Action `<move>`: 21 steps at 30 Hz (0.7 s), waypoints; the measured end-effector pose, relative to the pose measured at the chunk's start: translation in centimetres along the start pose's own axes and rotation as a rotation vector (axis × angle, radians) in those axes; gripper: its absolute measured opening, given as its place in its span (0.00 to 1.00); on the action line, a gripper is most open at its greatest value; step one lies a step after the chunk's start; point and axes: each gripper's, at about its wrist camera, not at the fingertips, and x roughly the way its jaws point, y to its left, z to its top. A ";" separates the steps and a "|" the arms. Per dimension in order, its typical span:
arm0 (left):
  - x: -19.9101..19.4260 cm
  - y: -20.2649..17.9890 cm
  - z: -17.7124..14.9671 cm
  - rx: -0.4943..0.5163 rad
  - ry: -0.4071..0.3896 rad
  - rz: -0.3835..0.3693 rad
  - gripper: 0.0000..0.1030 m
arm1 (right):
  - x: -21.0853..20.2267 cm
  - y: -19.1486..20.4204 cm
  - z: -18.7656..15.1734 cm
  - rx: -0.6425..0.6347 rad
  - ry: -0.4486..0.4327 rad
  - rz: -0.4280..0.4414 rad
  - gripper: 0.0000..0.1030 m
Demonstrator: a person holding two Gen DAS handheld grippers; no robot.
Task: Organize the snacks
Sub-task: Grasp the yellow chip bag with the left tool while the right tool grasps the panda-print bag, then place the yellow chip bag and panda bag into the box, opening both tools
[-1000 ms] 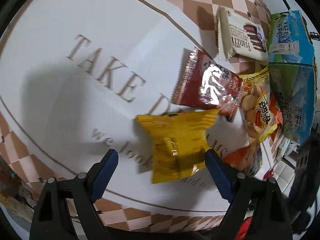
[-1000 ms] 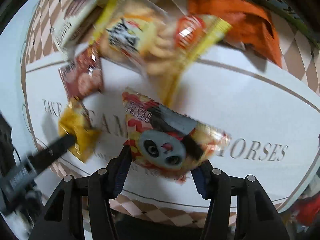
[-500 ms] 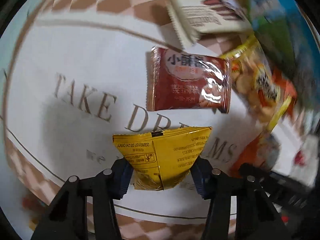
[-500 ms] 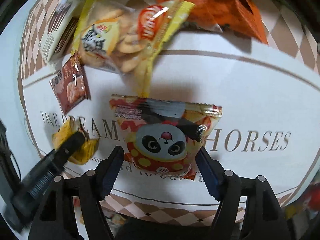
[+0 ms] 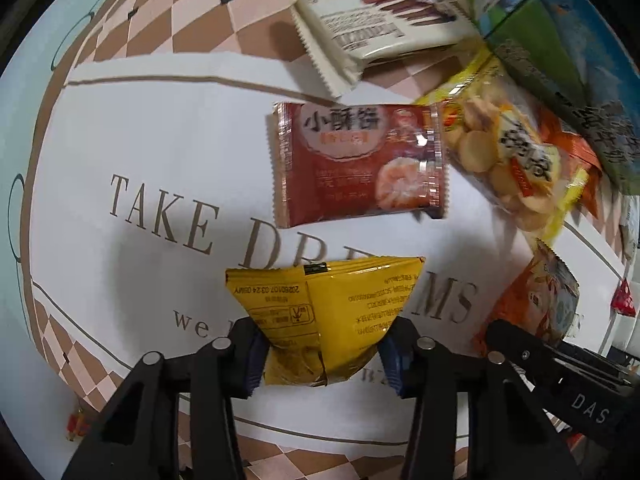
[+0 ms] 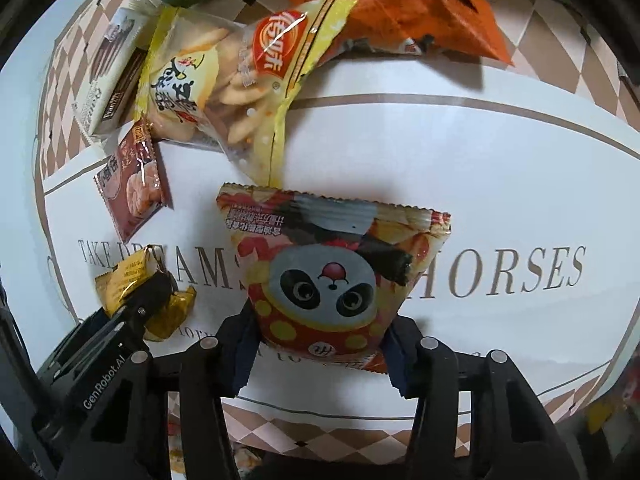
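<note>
My left gripper (image 5: pixel 322 354) is shut on a yellow snack packet (image 5: pixel 328 312), its jaws pinching the lower end just above the white tablecloth (image 5: pixel 140 128). It also shows in the right wrist view (image 6: pixel 132 280). My right gripper (image 6: pixel 318 350) is shut on a red panda-print snack bag (image 6: pixel 332 272), seen at the right in the left wrist view (image 5: pixel 536 300). A dark red packet (image 5: pixel 356 164) lies flat just beyond the yellow one.
A yellow bag of round crackers (image 5: pixel 508 160), a cream biscuit pack (image 5: pixel 380 36), an orange bag (image 6: pixel 404 4) and a blue-green carton (image 5: pixel 568 40) crowd the far side. The cloth's checkered border (image 5: pixel 192 20) rings the white centre.
My left gripper closed on the yellow packet and drew nearer to the dark red packet. My right gripper kept hold of the panda bag while shifting slightly.
</note>
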 end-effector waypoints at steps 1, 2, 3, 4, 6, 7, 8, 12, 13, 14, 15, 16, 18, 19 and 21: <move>-0.5 -0.3 -0.2 0.004 -0.007 -0.007 0.42 | -0.6 -0.4 -0.1 -0.025 0.020 -0.010 0.54; -1.0 -0.8 -0.4 0.011 -0.015 -0.013 0.42 | -1.1 -0.7 -0.4 -0.032 0.016 -0.001 0.54; -1.7 -1.2 -0.5 0.021 -0.025 -0.023 0.42 | -1.6 -1.3 -0.2 -0.039 0.013 0.006 0.53; -2.4 -1.5 -0.6 0.031 -0.036 -0.033 0.42 | -2.2 -1.5 -0.4 -0.044 0.007 0.018 0.53; -4.2 -2.5 -0.6 0.053 -0.066 -0.051 0.41 | -3.2 -1.7 -0.2 -0.047 -0.009 0.043 0.53; -5.3 -3.1 -0.5 0.066 -0.088 -0.063 0.41 | -4.0 -1.8 -0.2 -0.053 -0.020 0.055 0.53; -6.6 -3.5 -0.3 0.078 -0.108 -0.074 0.41 | -5.2 -2.1 -0.2 -0.058 -0.036 0.068 0.53; -11.1 -6.3 1.2 0.136 -0.181 -0.122 0.42 | -10.5 -3.7 0.2 -0.071 -0.102 0.105 0.53; -12.4 -7.5 2.0 0.158 -0.200 -0.136 0.42 | -12.0 -4.2 0.5 -0.071 -0.121 0.114 0.53; -13.2 -8.5 2.7 0.176 -0.217 -0.145 0.42 | -13.4 -4.5 0.8 -0.071 -0.141 0.123 0.53; -14.0 -9.3 3.4 0.192 -0.229 -0.152 0.42 | -14.9 -4.9 1.3 -0.065 -0.166 0.132 0.53; -15.1 -10.4 4.2 0.215 -0.243 -0.157 0.42 | -16.4 -5.2 1.7 -0.061 -0.190 0.138 0.53; -16.7 -12.1 6.0 0.252 -0.265 -0.160 0.42 | -19.3 -5.9 3.2 -0.047 -0.239 0.146 0.53; -17.7 -12.8 6.7 0.272 -0.276 -0.155 0.42 | -20.9 -6.4 4.2 -0.037 -0.264 0.147 0.53; -18.6 -14.7 9.0 0.301 -0.294 -0.140 0.42 | -23.8 -7.4 6.2 -0.021 -0.307 0.135 0.53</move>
